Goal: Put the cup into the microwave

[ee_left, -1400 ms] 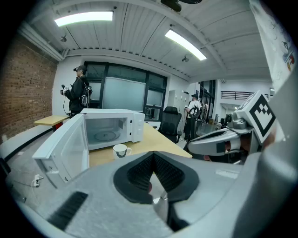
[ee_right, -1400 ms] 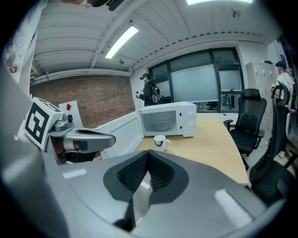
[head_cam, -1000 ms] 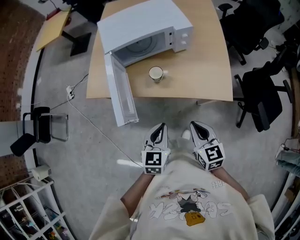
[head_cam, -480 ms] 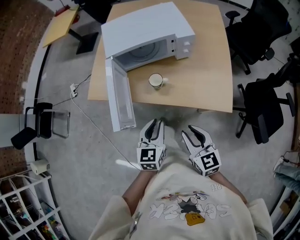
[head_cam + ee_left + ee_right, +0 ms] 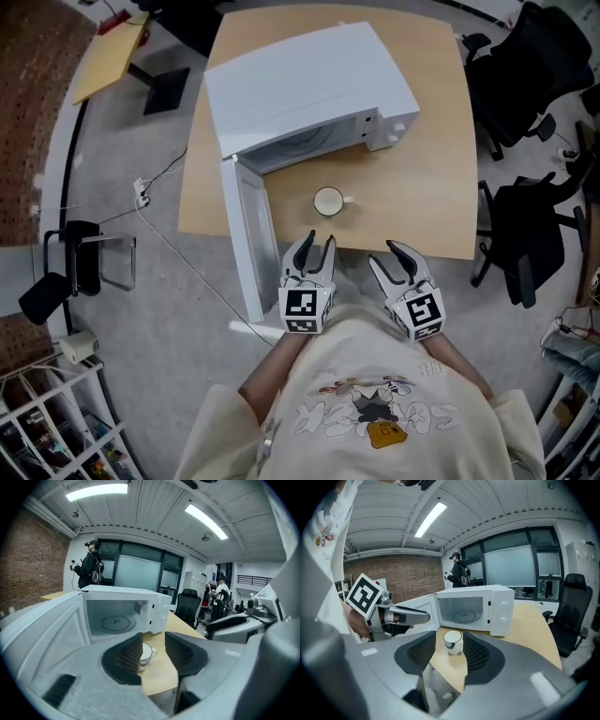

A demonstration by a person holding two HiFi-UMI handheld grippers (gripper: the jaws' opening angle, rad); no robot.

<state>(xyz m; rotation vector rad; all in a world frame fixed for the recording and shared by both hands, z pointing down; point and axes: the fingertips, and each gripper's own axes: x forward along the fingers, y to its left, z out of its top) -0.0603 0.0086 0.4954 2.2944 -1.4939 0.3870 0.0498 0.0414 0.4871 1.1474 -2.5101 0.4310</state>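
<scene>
A white cup (image 5: 329,202) stands upright on the wooden table (image 5: 422,187), just in front of the white microwave (image 5: 300,84). The microwave's door (image 5: 251,234) hangs wide open over the table's front edge, and its chamber with the glass turntable (image 5: 115,623) holds nothing. My left gripper (image 5: 312,251) is at the table's front edge, short of the cup, its jaws opening with nothing between them. My right gripper (image 5: 401,258) is beside it to the right, jaws opening wide, also holding nothing. The cup (image 5: 453,641) shows beyond the right jaws, and the cup (image 5: 146,652) is partly hidden behind a left finger.
Black office chairs (image 5: 525,234) stand to the right of the table. A cable (image 5: 178,253) runs across the floor at the left, near a black chair (image 5: 80,253). A wire rack (image 5: 47,422) is at the lower left. A person (image 5: 89,569) stands far behind the microwave.
Both grippers have moved forward to the table's front edge, closer to the cup. Their jaws, shut a second ago, now stand apart.
</scene>
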